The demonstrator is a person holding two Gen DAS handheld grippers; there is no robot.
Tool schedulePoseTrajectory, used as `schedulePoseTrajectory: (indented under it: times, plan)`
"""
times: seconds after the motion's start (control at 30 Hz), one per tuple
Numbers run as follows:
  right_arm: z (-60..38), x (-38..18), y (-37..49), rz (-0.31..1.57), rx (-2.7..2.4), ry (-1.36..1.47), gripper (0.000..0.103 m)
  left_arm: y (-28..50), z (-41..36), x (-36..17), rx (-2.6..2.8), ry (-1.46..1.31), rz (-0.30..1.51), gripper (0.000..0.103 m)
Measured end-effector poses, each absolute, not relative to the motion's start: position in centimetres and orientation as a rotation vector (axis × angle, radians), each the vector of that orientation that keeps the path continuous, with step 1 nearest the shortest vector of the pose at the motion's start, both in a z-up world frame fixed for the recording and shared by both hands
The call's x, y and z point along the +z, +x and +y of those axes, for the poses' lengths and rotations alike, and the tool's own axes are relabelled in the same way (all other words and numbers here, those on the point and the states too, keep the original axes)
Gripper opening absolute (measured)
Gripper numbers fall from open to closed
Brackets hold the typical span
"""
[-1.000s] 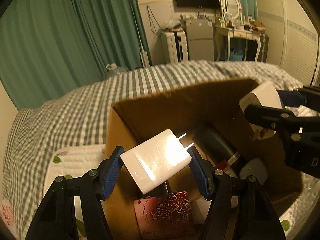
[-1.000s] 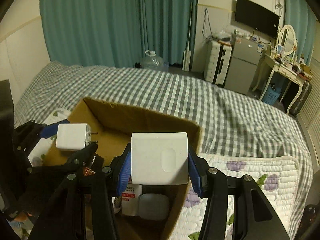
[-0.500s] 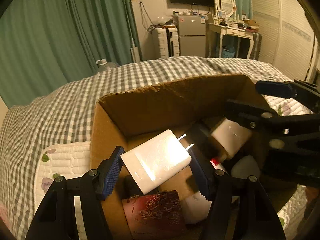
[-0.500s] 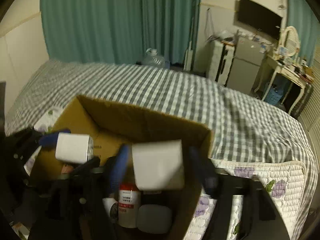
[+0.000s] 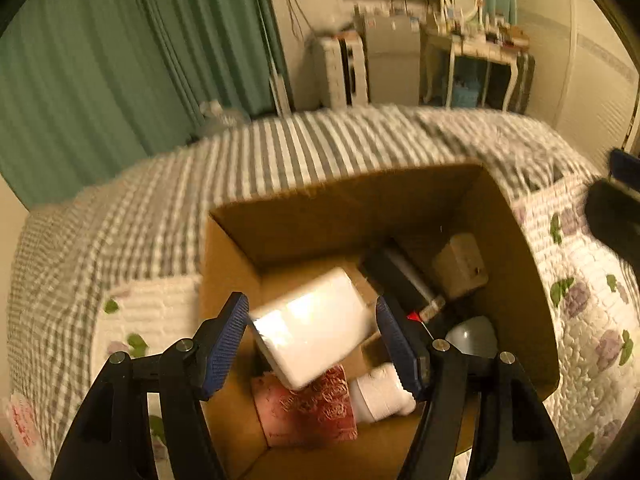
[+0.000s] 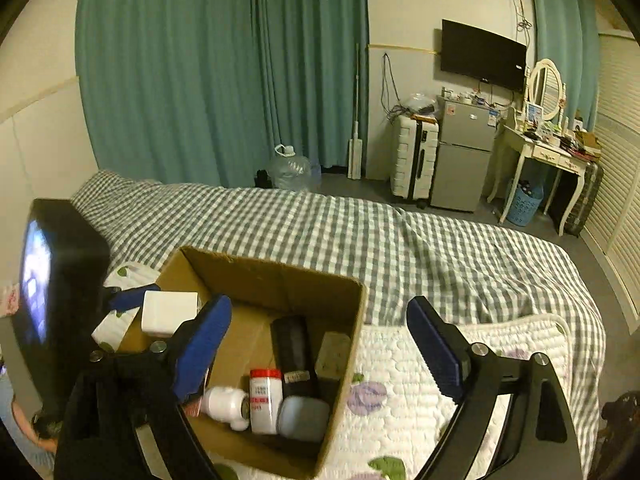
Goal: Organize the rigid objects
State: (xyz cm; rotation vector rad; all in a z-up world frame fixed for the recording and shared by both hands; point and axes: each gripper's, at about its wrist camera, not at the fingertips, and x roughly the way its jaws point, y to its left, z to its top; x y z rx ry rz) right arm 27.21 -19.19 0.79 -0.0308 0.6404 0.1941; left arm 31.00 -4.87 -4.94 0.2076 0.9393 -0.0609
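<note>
One white charger block [image 5: 316,326] sits clamped in the left gripper [image 5: 316,336]: light, rigid, glossy; grip flat sides. Right gripper [image 6: 320,344], jaws just opened, is empty.

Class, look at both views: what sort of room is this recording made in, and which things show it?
Most likely a bedroom: a checked-cover bed, a dressing table with mirror, and a wall television.

Teal curtains [image 6: 224,72], wall TV [image 6: 483,55], fridge [image 6: 464,156], checked bed [image 6: 360,240], warm dim light.
</note>
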Motion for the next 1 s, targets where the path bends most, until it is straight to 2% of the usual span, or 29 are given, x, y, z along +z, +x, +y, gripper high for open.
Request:
schedulePoseTrajectory:
  times: [0.2,0.47,1.0]
  plan:
    - [-20.2,0.3,26.3,0.669,0.186,-0.021,0.091,30.1,-4.9,-5.4,-0.059,0.207,0.930,0.069]
    - [-21.2,0.2,25.7,0.665,0.171,0.015,0.091,28.2,-4.7,-2.9,-0.080,0.170,0.831,0.069]
    - [-20.8,7.2,17.3,0.493,0.125,0.006,0.094,17.6,-2.7,6.3,-0.031,0.136,0.543,0.069]
